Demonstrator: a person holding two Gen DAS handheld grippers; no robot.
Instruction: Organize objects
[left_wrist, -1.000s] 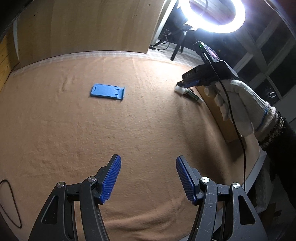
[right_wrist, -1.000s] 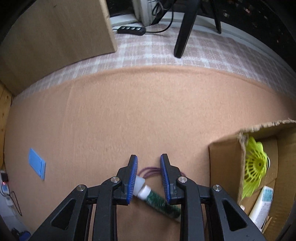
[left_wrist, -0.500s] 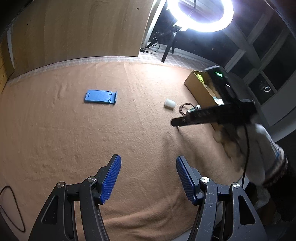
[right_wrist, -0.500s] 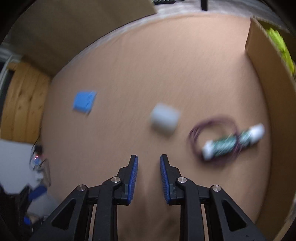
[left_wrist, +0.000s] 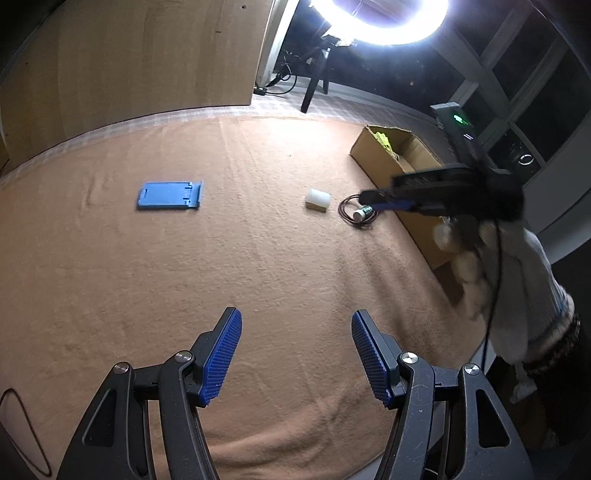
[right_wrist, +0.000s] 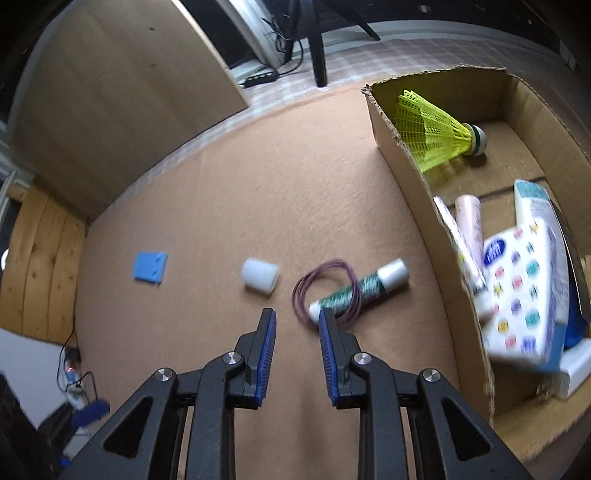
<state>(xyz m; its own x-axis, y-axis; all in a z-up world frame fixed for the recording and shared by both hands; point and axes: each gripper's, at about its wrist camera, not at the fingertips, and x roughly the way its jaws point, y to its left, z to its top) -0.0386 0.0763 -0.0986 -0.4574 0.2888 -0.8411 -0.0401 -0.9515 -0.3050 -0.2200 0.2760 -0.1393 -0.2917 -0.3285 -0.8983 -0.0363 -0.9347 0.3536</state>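
The left gripper (left_wrist: 295, 354) hangs over the bare tan blanket (left_wrist: 184, 280) with its jaws wide apart and nothing between them, while the right gripper (right_wrist: 295, 334), held by a gloved hand (left_wrist: 495, 266), has its jaws parted only narrowly and empty. From the right wrist view, the white cap (right_wrist: 259, 276) lies at eleven o'clock of the fingertips, the green tube (right_wrist: 360, 290) crossing a purple band loop (right_wrist: 314, 284) sits at one o'clock, touching the right fingertip's outline, and the blue stand (right_wrist: 150, 266) lies far off at ten o'clock. The cardboard box (right_wrist: 417, 184) at two o'clock holds a yellow shuttlecock (right_wrist: 432, 129), a pink tube (right_wrist: 469, 221) and a dotted packet (right_wrist: 524, 291).
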